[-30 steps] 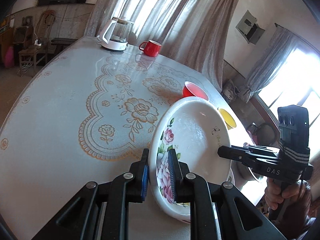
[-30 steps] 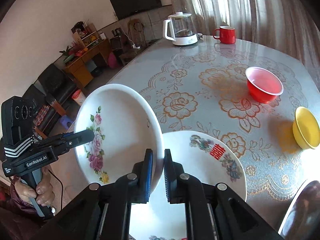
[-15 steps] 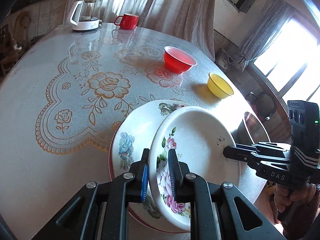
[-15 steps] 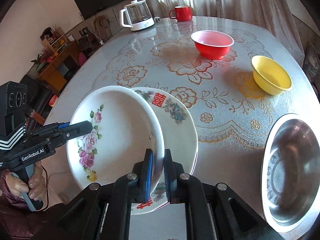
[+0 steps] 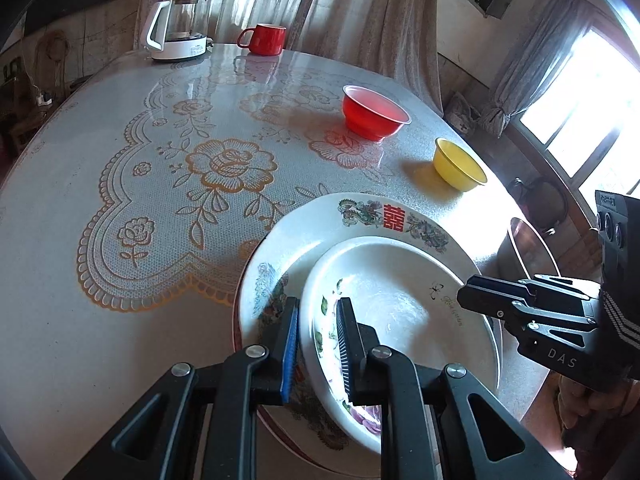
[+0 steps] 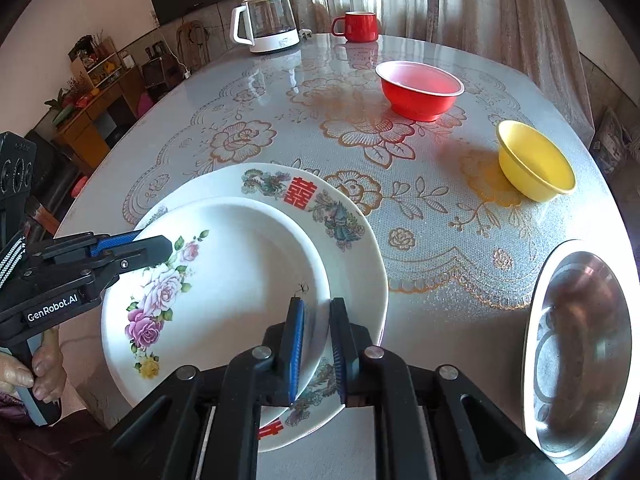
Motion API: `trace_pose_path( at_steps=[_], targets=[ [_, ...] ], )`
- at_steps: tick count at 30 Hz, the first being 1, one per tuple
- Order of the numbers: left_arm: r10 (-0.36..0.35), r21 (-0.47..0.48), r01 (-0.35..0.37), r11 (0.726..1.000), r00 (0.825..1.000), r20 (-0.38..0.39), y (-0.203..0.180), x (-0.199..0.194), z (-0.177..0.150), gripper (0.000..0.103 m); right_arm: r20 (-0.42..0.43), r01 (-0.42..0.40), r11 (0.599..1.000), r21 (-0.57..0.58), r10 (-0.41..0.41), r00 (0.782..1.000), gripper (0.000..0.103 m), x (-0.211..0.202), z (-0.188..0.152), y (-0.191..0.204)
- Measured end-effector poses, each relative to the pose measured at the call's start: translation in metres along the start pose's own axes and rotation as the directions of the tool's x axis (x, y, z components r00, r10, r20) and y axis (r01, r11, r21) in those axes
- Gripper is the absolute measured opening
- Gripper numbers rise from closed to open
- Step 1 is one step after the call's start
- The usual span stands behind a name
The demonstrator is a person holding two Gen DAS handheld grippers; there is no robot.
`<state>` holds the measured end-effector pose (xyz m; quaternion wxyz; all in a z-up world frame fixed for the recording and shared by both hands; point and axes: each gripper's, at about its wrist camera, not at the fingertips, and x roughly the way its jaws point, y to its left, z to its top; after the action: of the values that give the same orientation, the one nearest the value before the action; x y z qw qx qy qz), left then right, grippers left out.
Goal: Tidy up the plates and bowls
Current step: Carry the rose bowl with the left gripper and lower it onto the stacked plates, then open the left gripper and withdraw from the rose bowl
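A white deep plate with pink roses [image 6: 224, 280] rests on a larger white plate with a red character [image 6: 348, 216] at the table's near edge. My left gripper [image 5: 316, 320] straddles the rose plate's [image 5: 400, 304] left rim, jaws slightly parted around it. My right gripper [image 6: 316, 320] straddles its right rim, with small gaps at the pads. The big plate also shows in the left wrist view [image 5: 304, 240]. A red bowl [image 6: 420, 88] and a yellow bowl [image 6: 536, 164] stand farther back.
A steel basin [image 6: 576, 352] sits at the right table edge. A glass kettle [image 6: 268, 24] and a red mug [image 6: 356, 26] stand at the far side. The table has a lace-pattern cover [image 5: 180, 184]. Cabinets and a sofa stand left of the table.
Both grippers lowered the rose plate from tilted in the air down onto the big plate. The jaws have eased slightly apart on its rim.
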<state>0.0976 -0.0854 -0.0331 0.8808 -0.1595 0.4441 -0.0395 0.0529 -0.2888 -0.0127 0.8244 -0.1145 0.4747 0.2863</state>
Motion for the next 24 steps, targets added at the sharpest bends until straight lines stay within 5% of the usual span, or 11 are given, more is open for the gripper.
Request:
trace_pose_path(
  at_steps=[7, 24],
  targets=[
    [0.002, -0.003, -0.002, 1.0, 1.0, 0.017, 0.002, -0.005, -0.001, 0.019, 0.083, 0.053, 0.996, 0.067, -0.058, 0.995, 0.019, -0.018, 0.001, -0.012],
    [0.02, 0.003, -0.02, 1.0, 0.999, 0.042, 0.005, -0.014, -0.005, 0.019, 0.038, 0.055, 0.984, 0.17, -0.063, 0.997, 0.018, -0.009, -0.012, -0.025]
  ],
)
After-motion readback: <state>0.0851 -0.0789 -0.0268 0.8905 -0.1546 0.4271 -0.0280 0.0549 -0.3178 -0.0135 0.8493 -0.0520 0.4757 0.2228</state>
